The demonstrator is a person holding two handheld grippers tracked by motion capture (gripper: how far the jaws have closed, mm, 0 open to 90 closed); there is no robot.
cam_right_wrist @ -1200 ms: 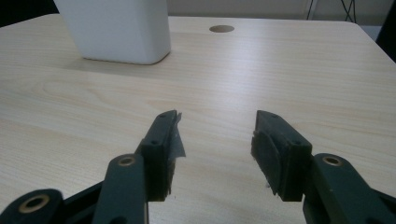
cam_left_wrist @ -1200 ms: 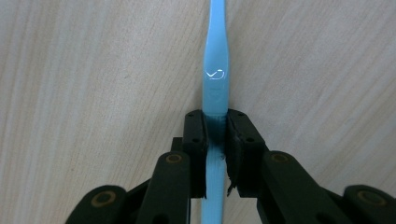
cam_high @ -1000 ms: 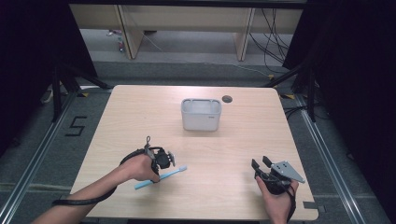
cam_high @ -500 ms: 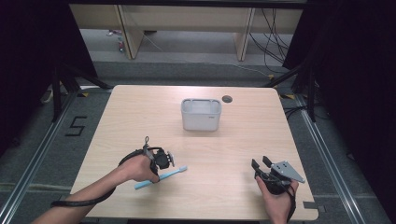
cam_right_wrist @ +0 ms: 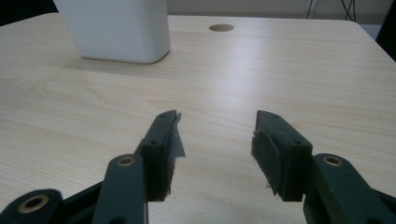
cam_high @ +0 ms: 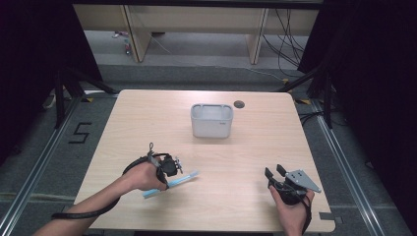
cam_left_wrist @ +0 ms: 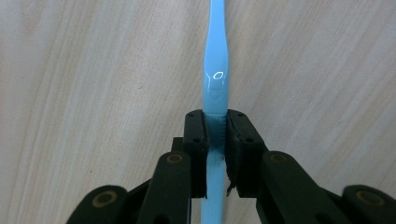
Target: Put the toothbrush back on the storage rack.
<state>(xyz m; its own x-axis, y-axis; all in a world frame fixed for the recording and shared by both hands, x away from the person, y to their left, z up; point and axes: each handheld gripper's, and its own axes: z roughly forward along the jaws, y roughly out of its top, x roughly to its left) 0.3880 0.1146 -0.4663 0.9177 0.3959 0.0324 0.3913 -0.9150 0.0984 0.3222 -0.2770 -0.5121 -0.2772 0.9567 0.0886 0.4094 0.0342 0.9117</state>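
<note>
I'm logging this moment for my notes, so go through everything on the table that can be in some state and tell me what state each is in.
Left gripper: shut on the blue toothbrush.
Blue toothbrush: lying flat on the table, clamped partway along its handle.
Right gripper: open, nothing between its jaws, low over the table.
White bin: upright, open-topped, standing apart from both grippers; contents cannot be told.
</note>
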